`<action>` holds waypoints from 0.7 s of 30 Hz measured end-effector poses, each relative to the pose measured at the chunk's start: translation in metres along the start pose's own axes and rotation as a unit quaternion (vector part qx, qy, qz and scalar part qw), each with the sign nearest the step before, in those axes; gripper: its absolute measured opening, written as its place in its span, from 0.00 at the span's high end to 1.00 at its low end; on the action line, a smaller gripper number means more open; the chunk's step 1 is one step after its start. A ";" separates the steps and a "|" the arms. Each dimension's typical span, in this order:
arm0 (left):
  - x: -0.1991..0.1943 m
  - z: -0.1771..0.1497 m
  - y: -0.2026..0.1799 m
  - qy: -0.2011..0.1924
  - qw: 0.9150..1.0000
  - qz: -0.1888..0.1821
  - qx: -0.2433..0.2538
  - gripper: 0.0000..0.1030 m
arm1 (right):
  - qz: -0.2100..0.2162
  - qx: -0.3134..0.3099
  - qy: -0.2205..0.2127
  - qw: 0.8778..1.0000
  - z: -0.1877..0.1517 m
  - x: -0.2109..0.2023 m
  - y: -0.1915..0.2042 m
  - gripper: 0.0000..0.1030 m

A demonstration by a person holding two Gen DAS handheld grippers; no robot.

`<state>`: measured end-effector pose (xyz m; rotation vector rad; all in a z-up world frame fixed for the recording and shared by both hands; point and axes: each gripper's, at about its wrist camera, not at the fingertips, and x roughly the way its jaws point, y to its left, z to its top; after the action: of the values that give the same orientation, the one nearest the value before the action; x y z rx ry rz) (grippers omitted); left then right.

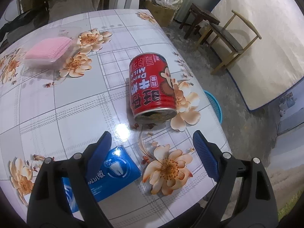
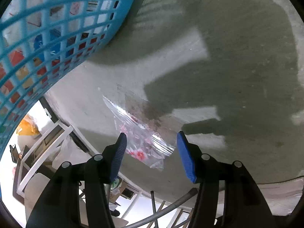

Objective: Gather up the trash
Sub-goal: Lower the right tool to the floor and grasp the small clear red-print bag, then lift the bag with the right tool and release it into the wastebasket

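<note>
In the left wrist view a red milk-drink can (image 1: pixel 152 87) lies on its side on the flowered tablecloth (image 1: pixel 76 104), near the table's right edge. My left gripper (image 1: pixel 152 134) hovers just short of the can, open, with nothing between its fingers. A blue dental packet (image 1: pixel 114 171) lies under its left finger. In the right wrist view my right gripper (image 2: pixel 152 134) is open over the grey floor. A clear plastic wrapper with pink print (image 2: pixel 140 133) shows between and beyond the fingertips, untouched by the pads. The blue mesh basket (image 2: pixel 57 28) holding several pieces of trash fills the upper left.
A clear box with a pink sponge (image 1: pixel 47 51) sits at the table's far left. The blue basket's rim (image 1: pixel 214 104) shows on the floor beside the table. A wooden chair (image 1: pixel 228 38), a dark stool (image 1: pixel 201 19) and a mattress (image 1: pixel 266 47) stand beyond.
</note>
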<state>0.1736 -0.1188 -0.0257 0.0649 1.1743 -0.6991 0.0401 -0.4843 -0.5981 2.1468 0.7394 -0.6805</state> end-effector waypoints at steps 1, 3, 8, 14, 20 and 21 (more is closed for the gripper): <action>0.001 0.000 0.000 0.001 1.000 0.001 -0.001 0.19 | -0.001 -0.001 0.000 1.000 0.000 0.002 0.002 0.48; 0.002 0.000 0.001 0.003 1.000 0.002 -0.002 0.19 | -0.005 0.001 -0.002 1.000 0.000 0.005 0.004 0.53; 0.002 0.001 0.001 0.002 1.000 0.005 -0.003 0.19 | -0.010 0.010 0.003 1.000 0.000 0.013 0.001 0.64; 0.001 0.001 0.002 -0.001 1.000 0.006 -0.007 0.19 | -0.006 0.011 0.009 1.000 0.002 0.010 -0.005 0.85; -0.007 -0.002 -0.002 -0.009 1.000 0.002 -0.005 0.19 | -0.010 -0.012 0.016 1.000 0.000 -0.007 -0.005 0.91; -0.009 -0.003 -0.002 -0.012 1.000 0.001 -0.005 0.19 | -0.012 -0.015 0.017 1.000 -0.001 -0.011 -0.006 0.91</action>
<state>0.1684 -0.1152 -0.0180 0.0488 1.1541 -0.6910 0.0289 -0.4836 -0.5933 2.1299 0.7898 -0.6436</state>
